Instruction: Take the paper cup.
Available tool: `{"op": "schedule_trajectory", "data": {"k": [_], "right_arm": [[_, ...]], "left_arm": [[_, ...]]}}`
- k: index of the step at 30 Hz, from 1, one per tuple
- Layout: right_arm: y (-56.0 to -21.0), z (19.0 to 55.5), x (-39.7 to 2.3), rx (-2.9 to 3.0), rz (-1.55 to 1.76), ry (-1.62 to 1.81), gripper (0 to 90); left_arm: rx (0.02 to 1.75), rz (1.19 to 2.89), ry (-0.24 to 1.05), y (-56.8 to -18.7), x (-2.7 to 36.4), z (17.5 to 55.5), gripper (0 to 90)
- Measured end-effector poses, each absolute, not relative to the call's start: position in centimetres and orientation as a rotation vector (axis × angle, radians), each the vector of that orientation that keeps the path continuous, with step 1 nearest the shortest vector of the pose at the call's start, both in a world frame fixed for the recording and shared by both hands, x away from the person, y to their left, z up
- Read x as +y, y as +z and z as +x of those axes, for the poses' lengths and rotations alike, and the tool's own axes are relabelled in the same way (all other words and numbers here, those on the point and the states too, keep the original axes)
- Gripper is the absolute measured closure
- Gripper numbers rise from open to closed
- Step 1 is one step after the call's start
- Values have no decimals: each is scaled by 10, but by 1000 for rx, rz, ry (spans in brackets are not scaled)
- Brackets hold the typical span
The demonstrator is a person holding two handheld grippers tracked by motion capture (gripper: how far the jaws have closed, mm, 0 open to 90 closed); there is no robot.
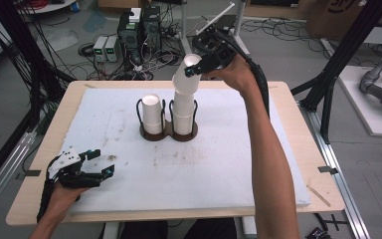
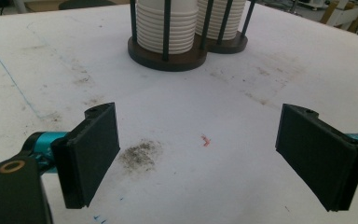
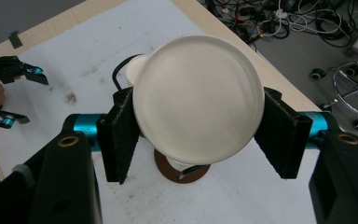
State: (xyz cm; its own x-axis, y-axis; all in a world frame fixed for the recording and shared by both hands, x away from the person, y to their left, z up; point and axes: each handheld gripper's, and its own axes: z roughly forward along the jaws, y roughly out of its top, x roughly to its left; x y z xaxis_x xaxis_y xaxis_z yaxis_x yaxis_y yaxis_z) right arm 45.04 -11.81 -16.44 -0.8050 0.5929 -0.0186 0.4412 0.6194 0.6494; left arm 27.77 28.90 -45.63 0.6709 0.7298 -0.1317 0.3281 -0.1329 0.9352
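Note:
A dark two-slot cup holder (image 1: pixel 169 134) stands mid-table with a short stack of upturned white paper cups (image 1: pixel 151 113) in its left slot and a taller stack (image 1: pixel 183 112) in its right slot. My right gripper (image 1: pixel 194 67) is shut on the topmost white cup (image 1: pixel 189 74), which is tilted at the top of the taller stack. In the right gripper view both pads squeeze the sides of that cup (image 3: pixel 198 98), with the holder's base (image 3: pixel 182 170) below. My left gripper (image 1: pixel 104 163) rests open near the front left; its jaws (image 2: pixel 198 140) hold nothing, and the holder (image 2: pixel 168 60) stands ahead of them.
A white mat (image 1: pixel 204 169) with dirt smudges covers the wooden table (image 1: pixel 298 129). The left gripper (image 3: pixel 28 95) appears far off in the right gripper view. Beyond the table are computers and cables (image 1: pixel 134 35) on the floor and black frame posts (image 1: pixel 338 64) at the right.

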Motion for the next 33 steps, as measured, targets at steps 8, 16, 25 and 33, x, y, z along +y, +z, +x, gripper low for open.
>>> {"op": "schedule_trajectory", "data": {"k": [8,16,25,33], "right_arm": [[-157,430,-121,2613,773,1002,361],[-156,404,-134,2615,723,1041,361],[-169,369,-153,2613,624,1134,361],[-190,344,-174,2567,598,1264,360]], "left_arm": [[859,1731,432,-456,288,278,133],[855,1736,426,-456,288,278,133],[855,1732,430,-456,289,278,134],[856,1732,430,-456,289,278,134]]}}
